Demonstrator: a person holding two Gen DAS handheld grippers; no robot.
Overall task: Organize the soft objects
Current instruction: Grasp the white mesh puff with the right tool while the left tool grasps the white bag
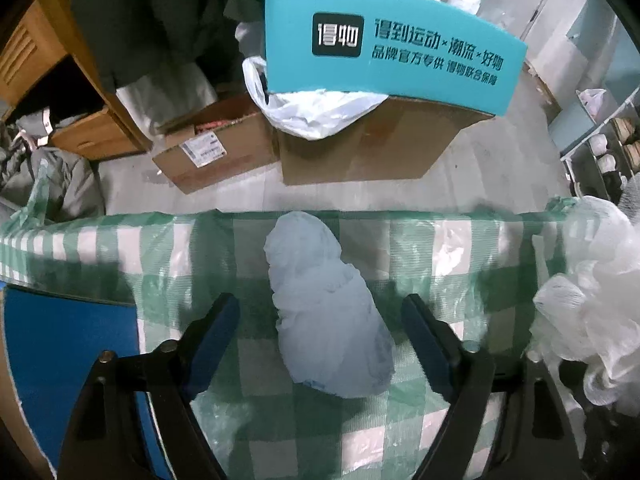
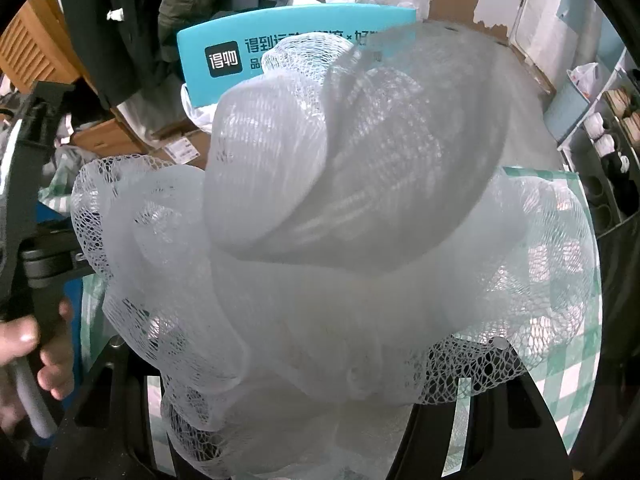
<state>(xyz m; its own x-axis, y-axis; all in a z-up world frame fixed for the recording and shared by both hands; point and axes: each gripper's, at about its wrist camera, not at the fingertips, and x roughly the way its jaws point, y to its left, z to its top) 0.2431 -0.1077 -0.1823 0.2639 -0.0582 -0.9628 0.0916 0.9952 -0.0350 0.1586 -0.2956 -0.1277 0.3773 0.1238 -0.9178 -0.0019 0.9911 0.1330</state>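
1. Left gripper [image 1: 320, 320]: fingers are spread wide apart, one on each side of a pale blue crumpled bag [image 1: 326, 312] lying on the table. The pads aren't touching it, there's checkered cloth showing on both sides, so nothing is grabbed here yet.

2. Right gripper [image 2: 320, 420]: its view is pretty much swallowed by a white mesh bath pouf [image 2: 320, 240]. The ruffles bulge out right from where the fingers should be, and the fingertips are buried in netting, so I honestly can't see them. Looks to me like it's clamped on the pouf and holding it up off the table, but that's a read, not something I can see directly.

3. In the left view the same pouf shows at the right edge, just beside the left gripper's right finger.

4. Further out: green-and-white checkered tablecloth [image 1: 420, 248], a blue mat [image 1: 60, 360] at the left, and on the floor past the table edge, cardboard boxes [image 1: 360, 152] with a teal sign [image 1: 392, 40] and a white plastic bag [image 1: 316, 112] on top.

5. A hand [image 2: 36, 356] on the other gripper's handle shows at the left of the right view.

6. Progress guess: early to middle. One soft thing is in hand, the blue bag is still to pick up, and I can't see any obvious place where things are already sorted.
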